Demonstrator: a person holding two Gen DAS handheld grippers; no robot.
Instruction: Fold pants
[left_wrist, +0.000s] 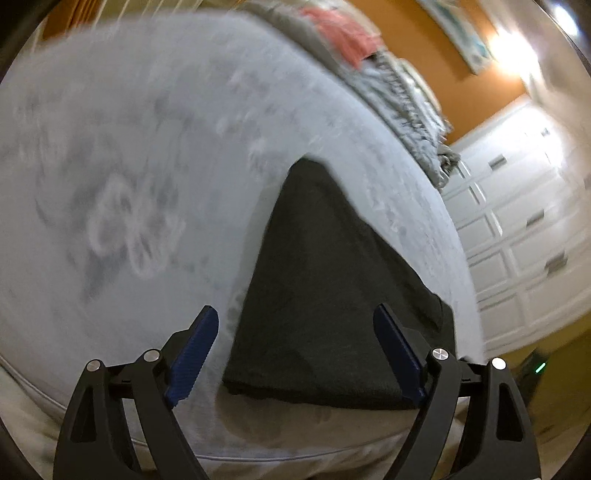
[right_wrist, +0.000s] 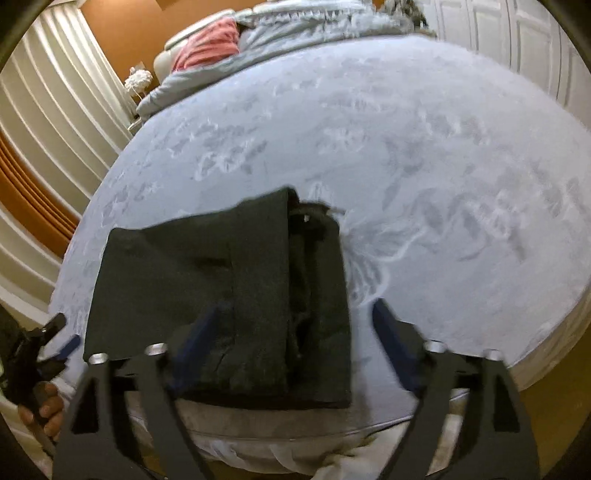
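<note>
With both the left hand-held gripper (left_wrist: 295, 350) and right hand-held gripper (right_wrist: 291, 347) wide open and empty, press the folded pants (right_wrist: 229, 295) flat on the bed (right_wrist: 443, 184), smoothing toward twelve o'clock.

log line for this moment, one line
pants: folded, on bed near edge | left gripper: open, empty | right gripper: open, empty

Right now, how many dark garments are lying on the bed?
1: the folded dark pants near the bed's front edge. Nothing shows whether more are hidden elsewhere.
</note>
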